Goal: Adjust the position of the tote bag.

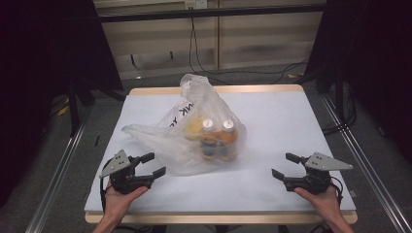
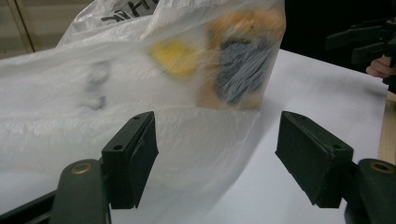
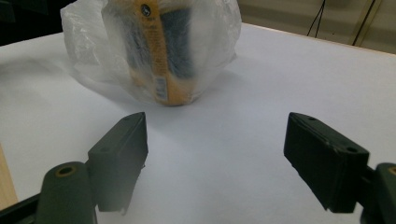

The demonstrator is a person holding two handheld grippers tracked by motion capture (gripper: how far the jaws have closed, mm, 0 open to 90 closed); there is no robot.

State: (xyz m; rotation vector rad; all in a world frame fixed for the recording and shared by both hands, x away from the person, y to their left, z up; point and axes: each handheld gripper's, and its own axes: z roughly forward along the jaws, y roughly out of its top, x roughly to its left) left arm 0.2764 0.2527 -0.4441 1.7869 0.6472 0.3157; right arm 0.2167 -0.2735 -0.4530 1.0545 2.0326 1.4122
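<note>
Bag (clear plastic, black lettering near its knotted top) sits at the centre of the white surface in the high view. Inside it stand two bottles with white caps and orange-and-dark labels, beside something yellow.

The left gripper is at the lower left of that frame, held in the left hand, its fingers apart and empty, just short of the bag's low edge. The right gripper is at the lower right, in the right hand, fingers also apart and empty, well clear of the bag.
</note>
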